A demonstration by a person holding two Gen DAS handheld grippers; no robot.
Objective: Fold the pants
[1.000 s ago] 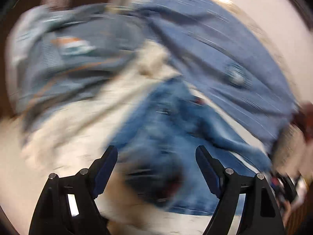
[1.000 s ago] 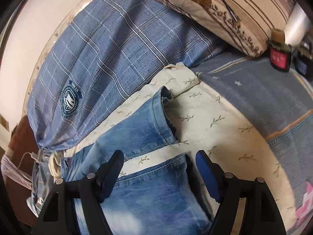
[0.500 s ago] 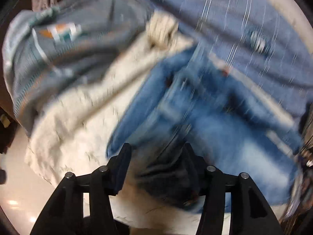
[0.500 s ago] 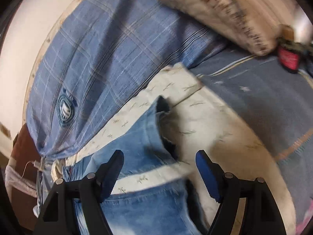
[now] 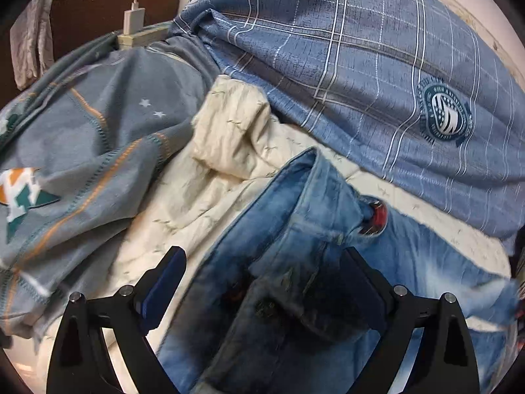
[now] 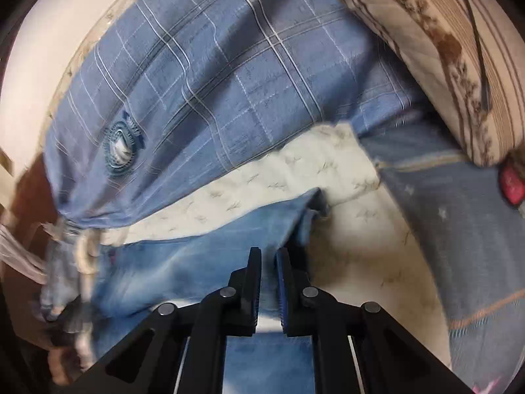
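Observation:
Light blue jeans [image 5: 328, 246] lie on a cream leaf-print sheet [image 5: 197, 210] on a bed. In the left wrist view the waistband end is bunched up between the fingers of my left gripper [image 5: 262, 269], whose jaws stand wide apart around the denim. In the right wrist view a pant leg [image 6: 229, 239] runs from left to its hem near the middle. My right gripper [image 6: 268, 262] has its jaws nearly together, pinching the denim of the leg near the hem.
A blue plaid quilt with a round badge [image 5: 377, 65] lies behind the jeans, also in the right wrist view [image 6: 203, 92]. A grey-blue blanket [image 5: 82, 151] lies left. A striped pillow [image 6: 452, 52] and a red object [image 6: 512, 184] sit far right. A charger [image 5: 134, 21] is plugged in behind.
My right gripper went from wide open to shut on the pant leg near the hem. My left gripper, half closed over the waistband half a second ago, stands wide open again.

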